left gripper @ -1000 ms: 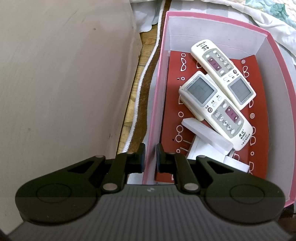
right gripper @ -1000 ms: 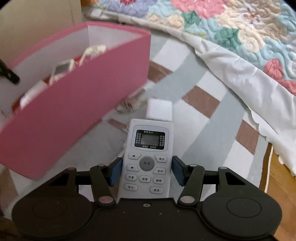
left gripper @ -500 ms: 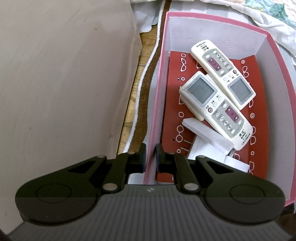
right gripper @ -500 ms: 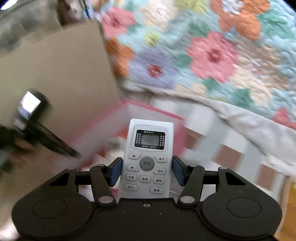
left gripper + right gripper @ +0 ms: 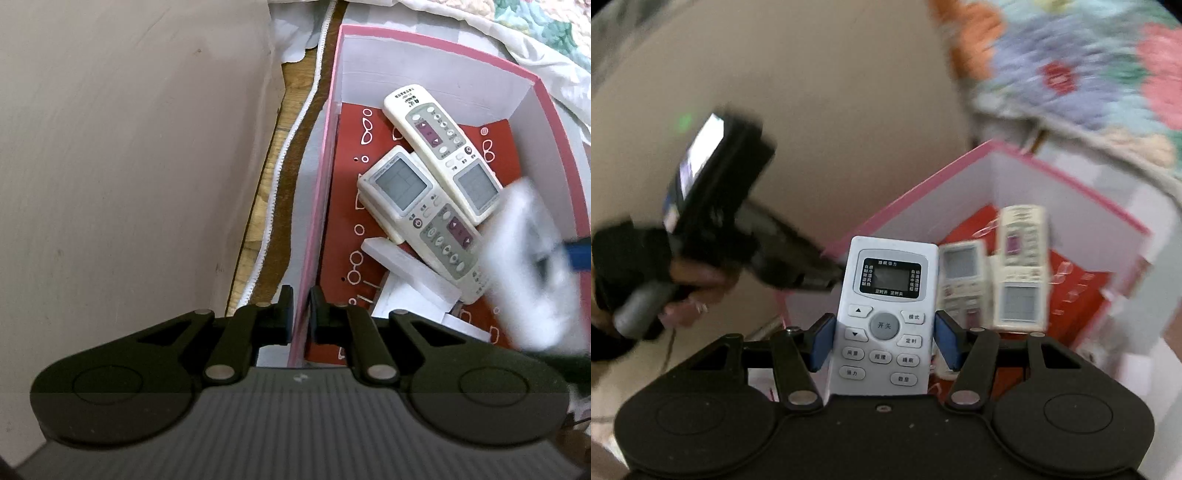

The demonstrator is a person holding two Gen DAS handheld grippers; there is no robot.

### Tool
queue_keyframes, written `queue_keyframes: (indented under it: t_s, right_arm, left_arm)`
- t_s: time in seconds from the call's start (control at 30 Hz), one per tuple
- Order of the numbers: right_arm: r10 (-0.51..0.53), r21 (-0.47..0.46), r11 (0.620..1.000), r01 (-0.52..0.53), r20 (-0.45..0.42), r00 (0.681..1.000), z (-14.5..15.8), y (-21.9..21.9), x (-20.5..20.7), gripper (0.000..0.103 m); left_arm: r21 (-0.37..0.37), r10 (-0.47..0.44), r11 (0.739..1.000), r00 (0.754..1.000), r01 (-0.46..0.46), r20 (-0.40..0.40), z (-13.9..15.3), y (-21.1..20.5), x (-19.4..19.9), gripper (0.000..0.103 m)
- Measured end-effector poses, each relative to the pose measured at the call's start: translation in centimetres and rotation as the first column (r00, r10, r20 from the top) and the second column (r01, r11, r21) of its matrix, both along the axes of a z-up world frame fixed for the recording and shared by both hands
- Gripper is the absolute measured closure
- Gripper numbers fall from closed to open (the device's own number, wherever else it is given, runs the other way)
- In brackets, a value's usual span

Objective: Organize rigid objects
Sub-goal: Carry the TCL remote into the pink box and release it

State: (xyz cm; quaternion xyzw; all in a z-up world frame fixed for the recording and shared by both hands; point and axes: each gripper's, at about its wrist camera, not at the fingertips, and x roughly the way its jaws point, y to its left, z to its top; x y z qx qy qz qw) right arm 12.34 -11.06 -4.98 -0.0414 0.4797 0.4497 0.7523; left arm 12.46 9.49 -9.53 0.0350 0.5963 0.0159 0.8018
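A pink box [image 5: 424, 40] with a red patterned floor holds two cream remotes [image 5: 424, 210] lying crossed and some white pieces [image 5: 410, 269]. My left gripper [image 5: 300, 314] is shut on the box's left wall [image 5: 314, 221], one finger outside and one inside. My right gripper [image 5: 882, 338] is shut on a light grey remote [image 5: 886, 314] with a dark screen, held above the box [image 5: 1067, 184]. That remote shows blurred at the right edge of the left wrist view [image 5: 532, 266]. The cream remotes [image 5: 1001, 269] lie just beyond it.
A plain beige panel [image 5: 129, 166] stands close along the box's left side, with a strip of wooden floor [image 5: 273, 162] and white trim between. A floral quilt [image 5: 1089, 62] lies beyond the box. A person's hand [image 5: 690, 288] holds the left gripper.
My right gripper has swung the grey remote up off the striped mat and over the pink box; it now enters the left wrist view. The left gripper and box have stayed put.
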Motion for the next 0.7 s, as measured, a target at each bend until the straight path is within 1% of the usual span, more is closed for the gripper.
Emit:
queue_keyframes:
  t_s: [0.07,0.13,0.2,0.27,0.33,0.4,0.43,0.47,0.5,0.7]
  right_arm:
    - [0.081,-0.069,0.994,-0.080,0.013,0.997,-1.1,1.8,-0.3,0.040]
    - [0.145,-0.134,0.981,-0.142,0.016,0.989,-2.1,3.0,-0.7,0.040]
    - [0.180,-0.151,0.972,-0.177,0.006,0.984,-2.5,3.7,-0.8,0.040]
    - [0.188,-0.150,0.971,-0.185,0.008,0.982,-2.6,3.9,-0.9,0.040]
    - [0.169,-0.107,0.979,-0.172,-0.039,0.985,-2.8,4.0,-0.3,0.040]
    - [0.133,-0.033,0.990,-0.139,-0.135,0.982,-3.0,3.7,0.6,0.036]
    - [0.113,0.011,0.994,-0.113,-0.184,0.976,-3.0,3.5,1.1,0.036]
    - [0.099,0.037,0.995,-0.094,-0.195,0.976,-2.7,3.3,1.3,0.036]
    - [0.087,0.049,0.996,-0.079,-0.185,0.979,-2.3,3.0,1.3,0.036]
    - [0.000,0.080,0.997,0.011,-0.139,0.990,0.6,-1.3,0.7,0.036]
  left_arm:
    - [-0.008,0.001,1.000,1.000,-0.001,-0.001,0.1,0.1,0.0,0.095]
    - [-0.010,-0.004,1.000,1.000,0.004,-0.002,0.1,0.1,0.0,0.095]
    - [-0.015,-0.005,1.000,1.000,0.005,-0.005,0.1,0.1,0.1,0.095]
    - [-0.018,-0.004,1.000,1.000,0.004,-0.005,0.1,0.2,0.1,0.095]
    - [-0.016,-0.006,1.000,1.000,0.006,-0.004,0.1,0.2,0.2,0.096]
    - [-0.014,-0.010,1.000,1.000,0.010,-0.003,0.2,0.2,0.1,0.096]
    - [-0.015,-0.009,1.000,1.000,0.009,-0.003,0.2,0.2,0.1,0.096]
    - [-0.016,-0.008,1.000,1.000,0.008,-0.003,0.2,0.3,0.1,0.096]
    - [-0.016,-0.007,1.000,1.000,0.007,-0.002,0.3,0.3,0.1,0.096]
    - [-0.015,-0.008,1.000,1.000,0.008,0.001,0.3,0.2,0.1,0.096]
